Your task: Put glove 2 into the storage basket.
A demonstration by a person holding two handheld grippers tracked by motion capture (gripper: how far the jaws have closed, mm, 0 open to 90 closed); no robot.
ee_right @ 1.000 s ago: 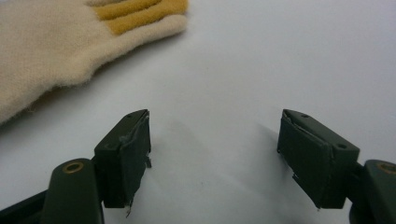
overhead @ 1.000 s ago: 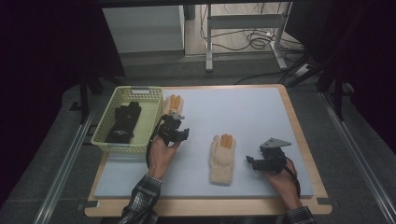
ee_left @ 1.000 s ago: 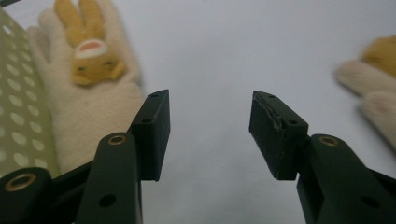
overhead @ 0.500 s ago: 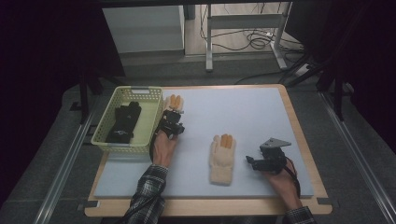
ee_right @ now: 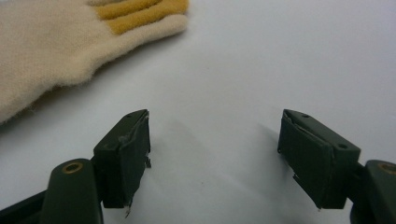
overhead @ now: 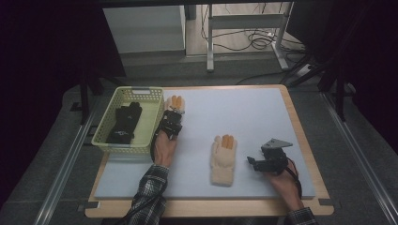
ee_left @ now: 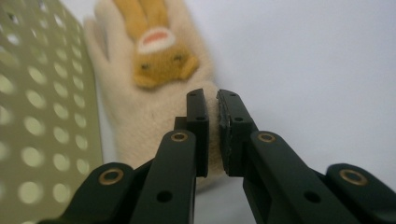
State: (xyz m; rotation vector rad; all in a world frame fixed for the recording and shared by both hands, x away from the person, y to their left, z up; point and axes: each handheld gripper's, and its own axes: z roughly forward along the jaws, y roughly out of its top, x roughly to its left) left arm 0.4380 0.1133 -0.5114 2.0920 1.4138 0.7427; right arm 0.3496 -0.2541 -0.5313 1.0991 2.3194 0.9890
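Observation:
A cream glove (overhead: 175,102) with orange fingers lies beside the yellow-green basket (overhead: 141,92). My left gripper (overhead: 170,123) sits on its cuff. In the left gripper view the jaws have just been closing and now pinch a fold of this glove (ee_left: 149,60) between the pads, so the left gripper (ee_left: 212,127) is shut on it. A second cream glove (overhead: 223,158) lies flat mid-table. Just right of it my right gripper (overhead: 252,162) rests open; in the right gripper view its jaws (ee_right: 215,149) stand wide over bare mat, with that glove (ee_right: 56,42) at upper left.
A black glove (overhead: 123,123) lies inside the basket, whose perforated wall (ee_left: 42,116) stands close to the left gripper. The pale mat (overhead: 244,108) covers a wooden-edged table. Cables and a metal stand are on the floor beyond.
The left hand moved a little forward and down onto the glove by the basket, and its jaws closed on the cuff. The right hand stayed still.

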